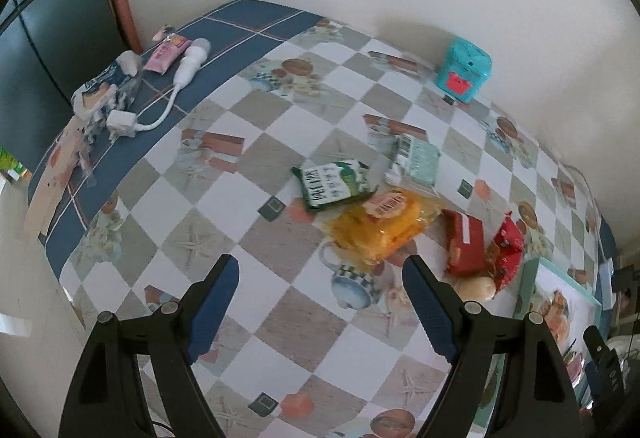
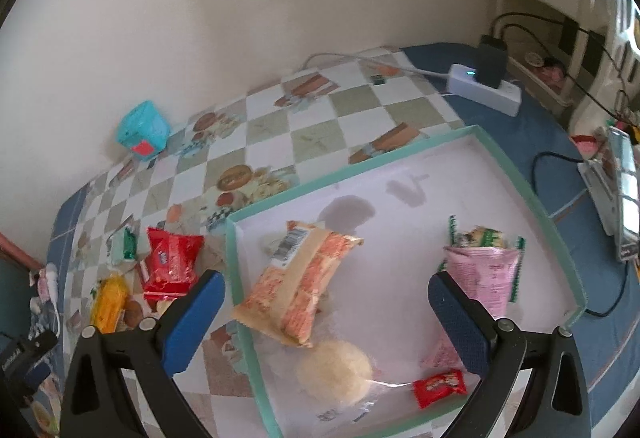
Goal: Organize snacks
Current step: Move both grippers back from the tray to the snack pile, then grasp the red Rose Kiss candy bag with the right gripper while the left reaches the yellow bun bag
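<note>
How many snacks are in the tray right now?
4: an orange packet left of middle, a pink packet at the right, a round pale bun near the front, a small red candy beside it. Gripper fingers may hide more.

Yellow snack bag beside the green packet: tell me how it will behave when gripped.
The yellow snack bag looks like clear, crinkled film, so it will probably be floppy and sag from a pinch. The glossy wrap may slip between pads. The green packet overlaps its far edge, so pulling the bag will likely drag that packet too.
</note>
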